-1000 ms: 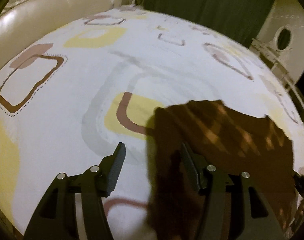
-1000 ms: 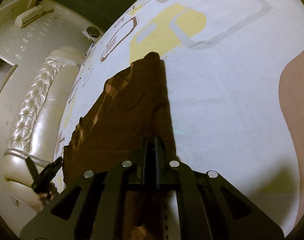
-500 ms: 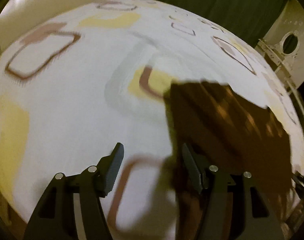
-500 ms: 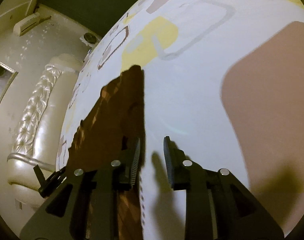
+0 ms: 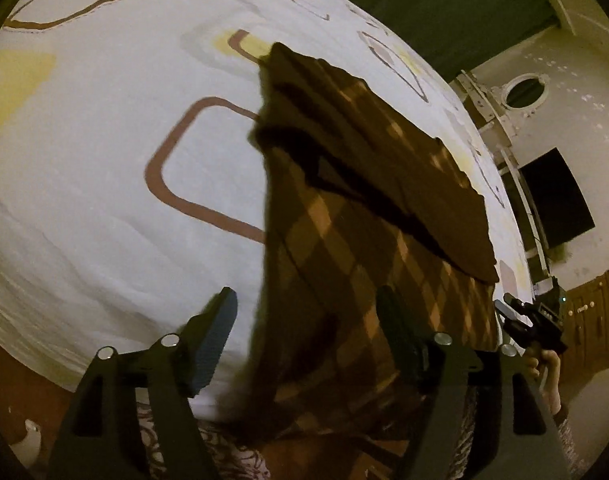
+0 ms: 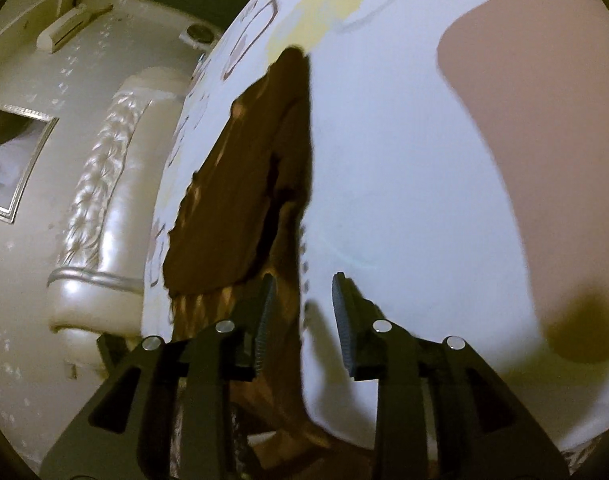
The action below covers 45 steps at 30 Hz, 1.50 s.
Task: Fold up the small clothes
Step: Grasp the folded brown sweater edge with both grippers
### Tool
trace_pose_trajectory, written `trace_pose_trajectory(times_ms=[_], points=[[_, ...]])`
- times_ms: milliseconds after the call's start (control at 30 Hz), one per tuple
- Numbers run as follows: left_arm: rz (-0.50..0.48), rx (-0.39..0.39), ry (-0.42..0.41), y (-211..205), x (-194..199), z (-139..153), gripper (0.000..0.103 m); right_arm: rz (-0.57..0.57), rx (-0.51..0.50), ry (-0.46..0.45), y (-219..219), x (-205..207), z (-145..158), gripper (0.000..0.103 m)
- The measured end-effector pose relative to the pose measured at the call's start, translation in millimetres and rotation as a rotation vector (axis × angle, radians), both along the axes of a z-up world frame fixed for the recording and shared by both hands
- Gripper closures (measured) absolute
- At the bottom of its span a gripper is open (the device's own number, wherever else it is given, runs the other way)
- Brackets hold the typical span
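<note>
A brown checked garment (image 5: 368, 216) lies on the patterned bedsheet (image 5: 104, 184), with a darker flap folded over its far half. Its near end reaches the bed's front edge. My left gripper (image 5: 308, 320) hovers over that near end with its jaws opening; the cloth lies below them and the pads do not press on it. In the right wrist view the garment (image 6: 232, 200) runs along the left side. My right gripper (image 6: 304, 304) is opening too, its left finger (image 6: 264, 312) over the cloth's edge and nothing gripped. The right gripper (image 5: 532, 320) also shows in the left wrist view, held by a hand (image 5: 548, 376).
A cream tufted headboard (image 6: 96, 216) and a framed picture (image 6: 12, 160) lie past the bed's left side. A dark green curtain (image 5: 444, 4), a dark screen (image 5: 556, 200) and a wooden door (image 5: 588, 320) stand beyond the bed. Patterned floor shows below the front edge.
My right gripper went from shut on the cloth to open and let it go. Both grippers drew back toward the bed's front edge. The left jaws widened.
</note>
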State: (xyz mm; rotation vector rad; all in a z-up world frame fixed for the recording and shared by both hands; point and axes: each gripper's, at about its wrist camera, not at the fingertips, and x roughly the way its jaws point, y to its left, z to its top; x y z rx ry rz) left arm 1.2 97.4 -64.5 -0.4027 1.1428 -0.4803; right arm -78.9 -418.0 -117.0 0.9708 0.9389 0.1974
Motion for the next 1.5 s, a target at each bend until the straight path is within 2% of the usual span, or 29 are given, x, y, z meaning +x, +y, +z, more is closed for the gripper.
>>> trace_pose_trajectory(times_ms=[133,300,500,733,1033,1100,1167,1200,1233,1267,1300,1333,1500], points=[[-0.010,-0.029,-0.007,-1.0,-1.0,-2.9,0.030,0.063,0.001,-0.007,12.1,-5.4,2.0,0.065],[-0.042,-0.148,0.027,3.1,-9.6,-11.6,0.030,0.146,0.029,-0.023,23.7,-21.2,0.3,0.062],[-0.104,-0.191,0.041,-0.4,-18.4,-17.2,0.030,0.234,0.047,-0.045,31.8,-44.6,-6.4,0.061],[-0.152,-0.173,0.104,-9.3,-24.5,-27.9,0.030,0.275,0.063,-0.051,39.0,-50.9,-13.7,0.060],[-0.175,-0.130,0.095,-14.5,-27.9,-27.6,0.031,0.370,0.032,-0.016,63.5,-40.7,-16.5,0.059],[-0.181,-0.082,0.085,-18.0,-29.2,-26.1,0.037,0.389,0.015,-0.003,71.5,-38.0,-19.5,0.059],[-0.180,-0.046,0.078,-20.8,-29.9,-25.8,0.045,0.401,-0.003,0.003,75.2,-36.8,-19.7,0.064],[-0.181,-0.036,0.077,-21.0,-30.4,-25.8,0.053,0.404,-0.015,0.004,76.5,-36.6,-19.2,0.076],[-0.182,-0.028,0.082,-20.3,-30.5,-26.8,0.066,0.407,-0.016,0.007,76.8,-36.4,-19.8,0.088],[-0.182,-0.018,0.088,-20.3,-30.3,-27.9,0.074,0.407,-0.018,0.009,76.3,-36.0,-20.8,0.091],[-0.187,-0.007,0.099,-21.3,-29.8,-29.7,0.088,0.404,-0.025,0.008,76.8,-35.9,-20.4,0.096],[-0.193,-0.006,0.106,-22.6,-29.6,-30.9,0.092,0.405,-0.028,0.004,78.2,-35.6,-19.4,0.099],[-0.228,0.004,0.065,-22.9,-30.9,-19.6,0.095,0.397,-0.017,-0.042,74.9,-36.6,-8.8,0.099]])
